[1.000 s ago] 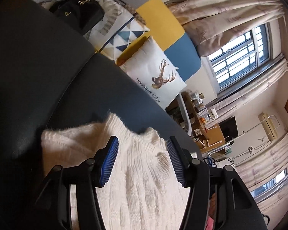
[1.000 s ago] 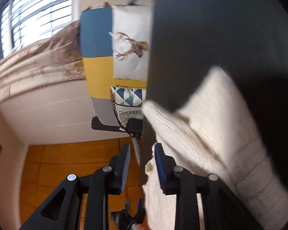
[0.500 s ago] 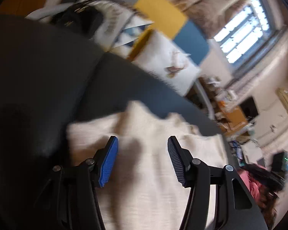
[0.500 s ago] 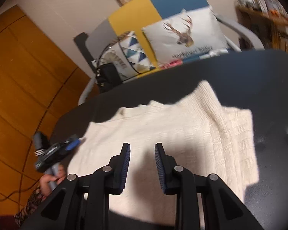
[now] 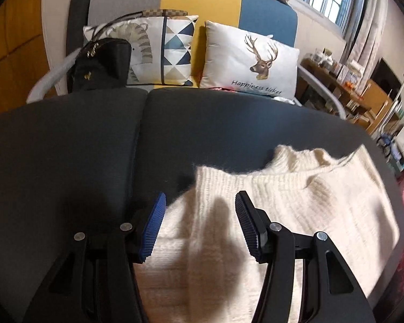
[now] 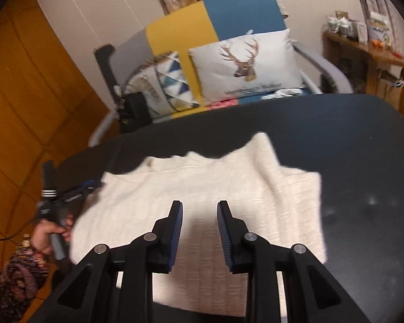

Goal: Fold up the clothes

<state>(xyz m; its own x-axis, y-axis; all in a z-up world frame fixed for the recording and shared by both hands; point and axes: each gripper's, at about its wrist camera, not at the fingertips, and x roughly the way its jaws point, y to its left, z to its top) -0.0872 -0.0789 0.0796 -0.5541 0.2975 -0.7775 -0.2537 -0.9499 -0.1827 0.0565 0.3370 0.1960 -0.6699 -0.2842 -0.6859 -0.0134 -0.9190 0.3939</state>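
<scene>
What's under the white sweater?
The sweater lies flat on a dark padded surface, which shows all around it. Whatever sits beneath its middle is covered, but no bulge suggests anything there. Both grippers are above it, holding nothing.

Deer cushion (image 5: 251, 63), triangle-patterned cushion (image 5: 175, 51), black bag (image 5: 101, 64), tricolour sofa (image 5: 202, 2)

Both wrist cams tilt down from close above the dark surface (image 5: 229, 134), sharing the sweater (image 6: 202, 188) and deer pillow (image 5: 251, 62).
</scene>
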